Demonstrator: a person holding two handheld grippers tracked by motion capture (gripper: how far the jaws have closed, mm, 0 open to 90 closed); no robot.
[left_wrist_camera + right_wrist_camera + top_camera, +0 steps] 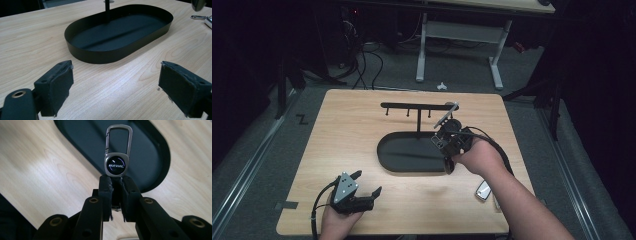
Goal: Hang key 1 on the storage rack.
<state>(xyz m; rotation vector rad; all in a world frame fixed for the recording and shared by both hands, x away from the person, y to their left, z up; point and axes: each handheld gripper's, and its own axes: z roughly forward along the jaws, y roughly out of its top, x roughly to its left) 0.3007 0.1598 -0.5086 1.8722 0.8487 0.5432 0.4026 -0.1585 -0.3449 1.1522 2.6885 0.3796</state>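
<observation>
- The key fob (117,165) stands straight out from the tips of the right gripper (116,181), its long axis in line with the jaws.
- Its carabiner clip (118,137) points away from the gripper; the round badge end, lettered HAVAL, sits nearest the pads.
- In the high view the fob (448,114) slants up and to the right, its far end near the right end of the rack's bar (417,105), above the tray's (387,155) right part.
- The right gripper (443,128) has its jaws nearly together, pads pinching the fob's lower end.
- The left gripper (367,185) rests low over the table (347,130) near its front edge, left of the tray and well apart from it.
- Its jaws stand wide apart with nothing between them; the pads (61,85) frame bare wood, with the tray (100,53) ahead.
- A second fob (483,190) lies on the table by the right forearm.
</observation>
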